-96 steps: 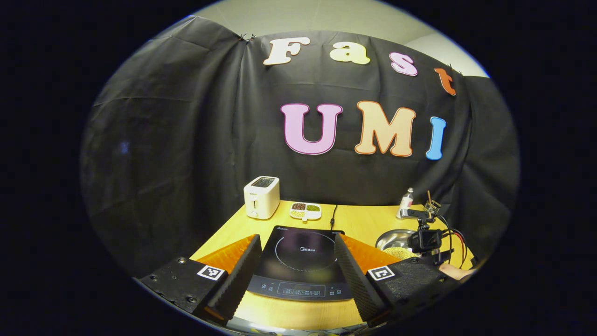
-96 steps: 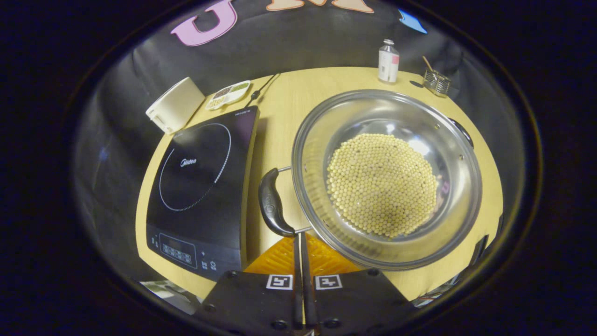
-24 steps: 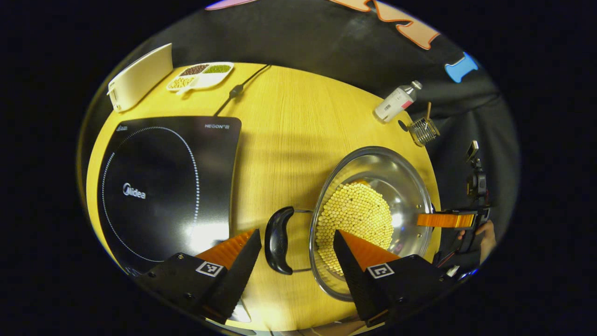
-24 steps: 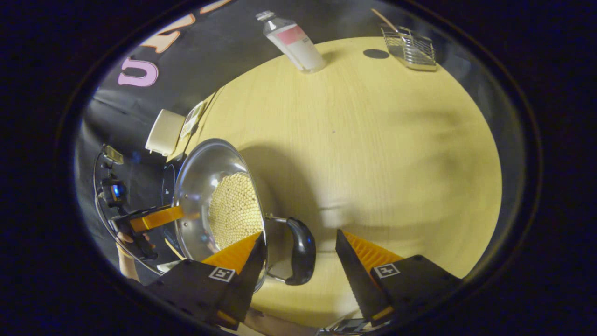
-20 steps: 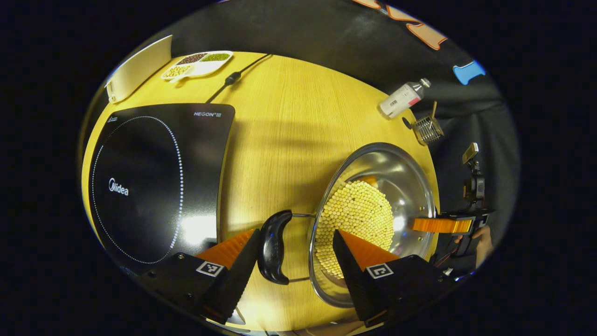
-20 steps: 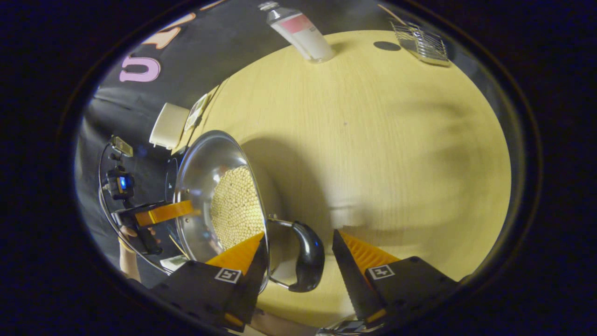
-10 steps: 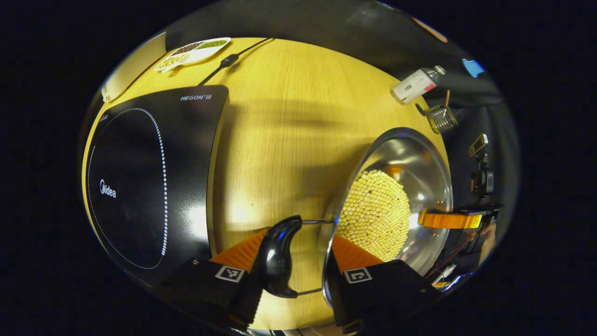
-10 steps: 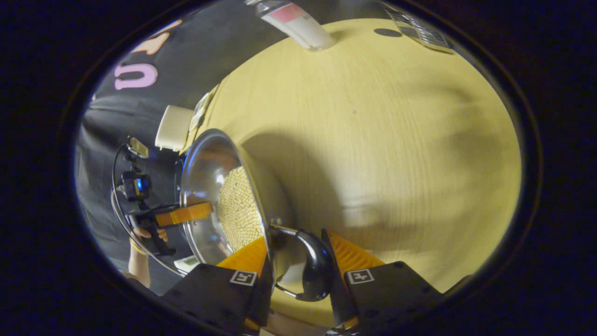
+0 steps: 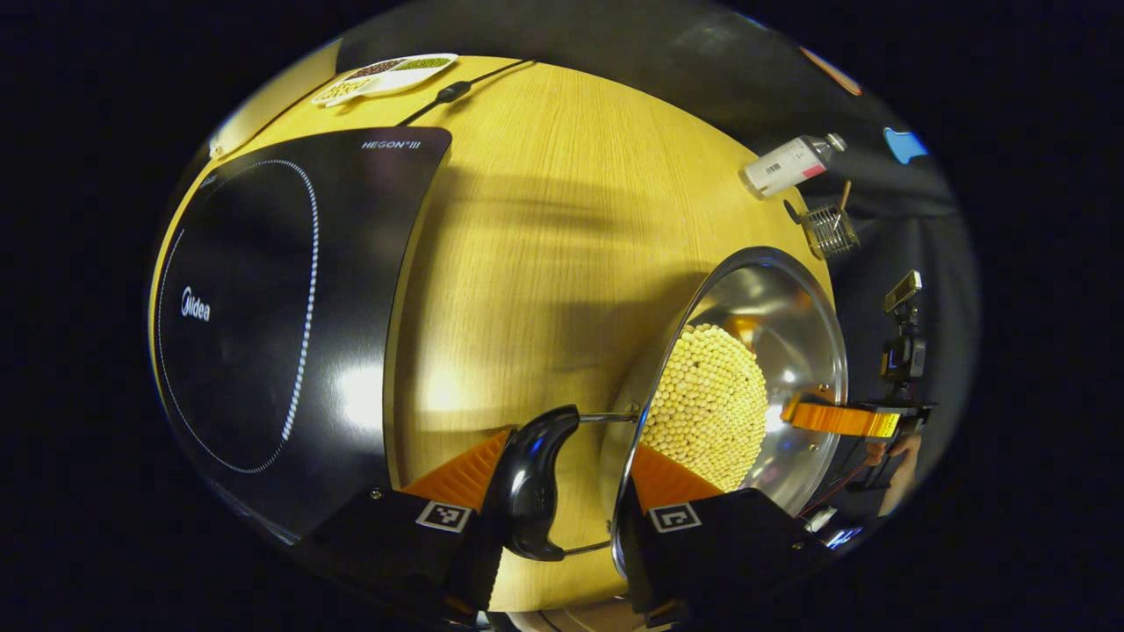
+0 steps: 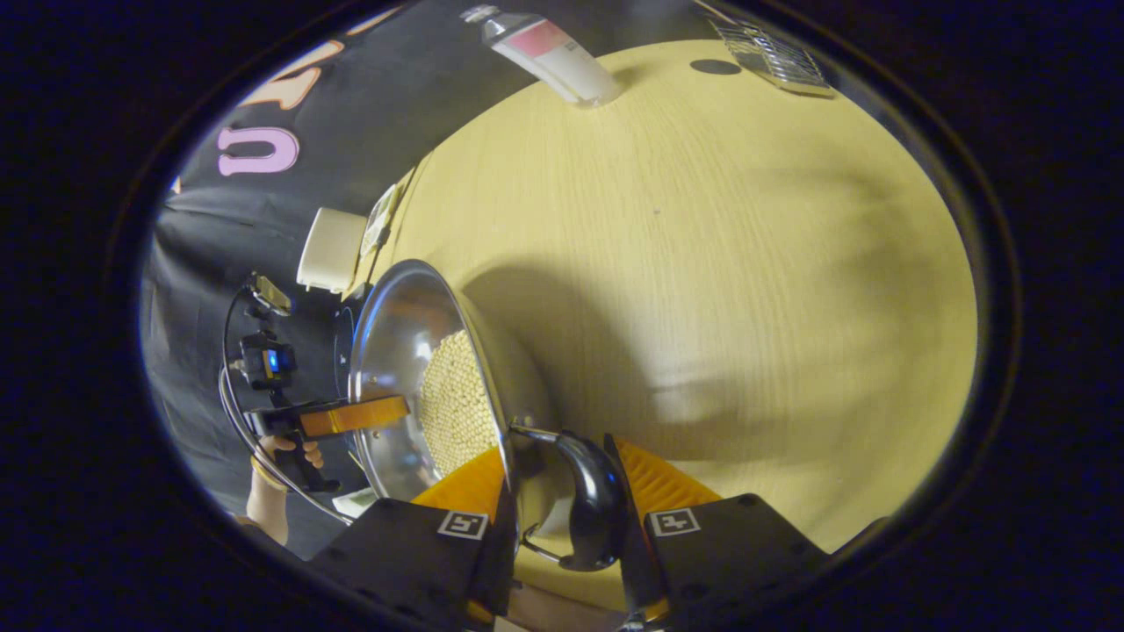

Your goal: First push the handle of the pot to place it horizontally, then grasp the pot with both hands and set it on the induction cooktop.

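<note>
Both-handed grasp on the pot, lift pending.
We are seeing the induction cooktop (image 9: 263, 298) apart from the pot (image 9: 746, 386) on the surface (image 9: 544, 246); left tongs (image 9: 562, 500) and right tongs (image 10: 562, 505) are each clamping a handle. Next, we judge, a level lift across.

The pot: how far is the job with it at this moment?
Done: both black handles stand out level from the pot of soybeans. In hand: the left gripper is shut on the left handle, the right gripper on the right handle. Left: carry the pot onto the induction cooktop, which is bare.
</note>
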A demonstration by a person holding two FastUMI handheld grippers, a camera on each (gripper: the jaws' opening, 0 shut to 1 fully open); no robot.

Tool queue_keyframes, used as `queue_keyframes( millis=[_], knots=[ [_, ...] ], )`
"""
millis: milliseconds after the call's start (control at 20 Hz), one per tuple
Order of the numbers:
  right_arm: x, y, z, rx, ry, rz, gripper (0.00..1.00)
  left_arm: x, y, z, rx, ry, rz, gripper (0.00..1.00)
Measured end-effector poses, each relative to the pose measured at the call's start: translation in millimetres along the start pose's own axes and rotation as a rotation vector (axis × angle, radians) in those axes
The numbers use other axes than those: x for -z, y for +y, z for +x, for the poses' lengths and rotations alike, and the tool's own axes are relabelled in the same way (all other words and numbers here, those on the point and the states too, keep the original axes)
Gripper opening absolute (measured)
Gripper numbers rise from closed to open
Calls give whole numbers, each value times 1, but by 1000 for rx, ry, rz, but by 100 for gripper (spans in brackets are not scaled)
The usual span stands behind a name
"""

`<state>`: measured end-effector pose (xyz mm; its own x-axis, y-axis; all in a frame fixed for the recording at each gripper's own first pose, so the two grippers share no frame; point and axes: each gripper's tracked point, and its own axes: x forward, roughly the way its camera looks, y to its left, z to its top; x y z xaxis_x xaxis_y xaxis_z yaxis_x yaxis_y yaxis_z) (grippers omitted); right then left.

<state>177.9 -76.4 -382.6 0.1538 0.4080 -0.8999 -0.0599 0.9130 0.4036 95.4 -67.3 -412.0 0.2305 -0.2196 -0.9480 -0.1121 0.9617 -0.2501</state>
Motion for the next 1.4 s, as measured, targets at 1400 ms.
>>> queue_keyframes(
  millis=[1400],
  knots=[
    [118, 245, 53, -32, -32, 59, 46, 16, 200, -177, -28, -59, 90, 58]
  ],
)
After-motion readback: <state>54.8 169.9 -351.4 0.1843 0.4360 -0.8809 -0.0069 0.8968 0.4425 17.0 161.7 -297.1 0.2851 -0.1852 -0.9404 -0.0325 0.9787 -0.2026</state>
